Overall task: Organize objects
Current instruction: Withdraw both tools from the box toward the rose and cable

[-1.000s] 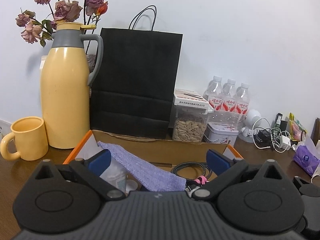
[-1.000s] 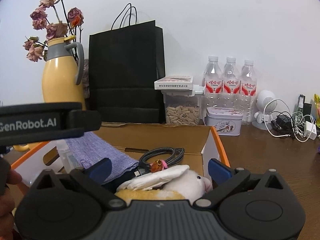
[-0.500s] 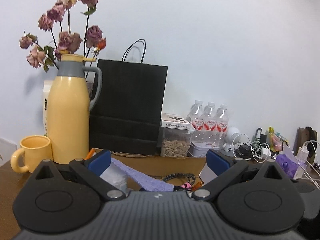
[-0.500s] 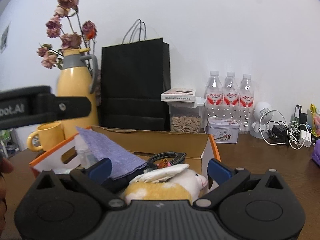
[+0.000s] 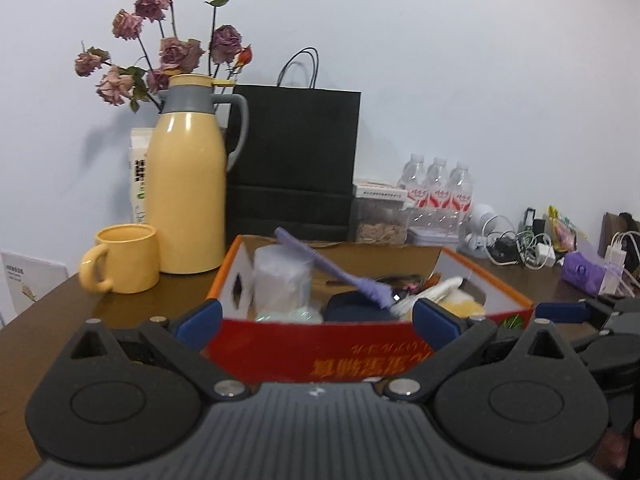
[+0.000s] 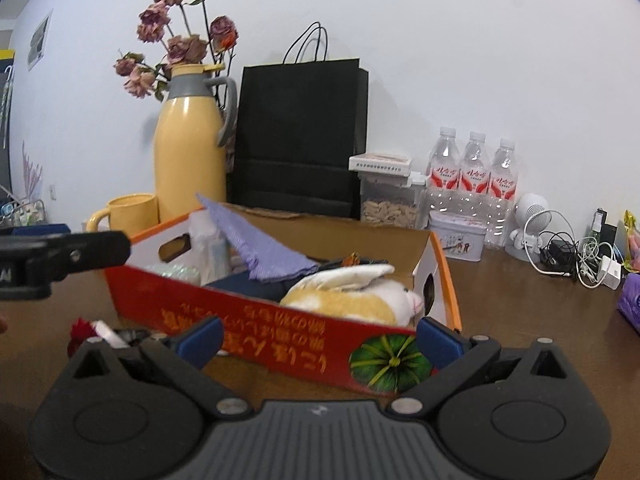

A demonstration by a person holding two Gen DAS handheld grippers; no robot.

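Where it sits on the brown table [image 6: 520, 292], the cardboard box [image 6: 256, 320] turns its long red side toward me, its long axis running left to right across my view, a little skewed in the right wrist camera. Its outer wall is glossy red with yellow lettering and a printed green pumpkin, its rim orange, its inside plain brown. A lilac woven cloth [image 6: 260, 248] slants up from the middle toward the far left corner, beside a pale translucent packet [image 5: 282, 280]; a soft white-and-tan plush toy [image 6: 352, 296] lies at the right end, with a dark pouch [image 5: 352, 310] between them. Both my left jaws [image 5: 316, 318] and right jaws [image 6: 320, 338] stand wide apart, holding nothing, in front of the near wall. Behind the box stand a smooth yellow flask [image 5: 186, 196] with dried roses [image 5: 172, 52], a yellow mug [image 5: 124, 258] and a matte black paper bag [image 5: 292, 160]. Half a second ago I was much closer over the box; now its whole red front shows.
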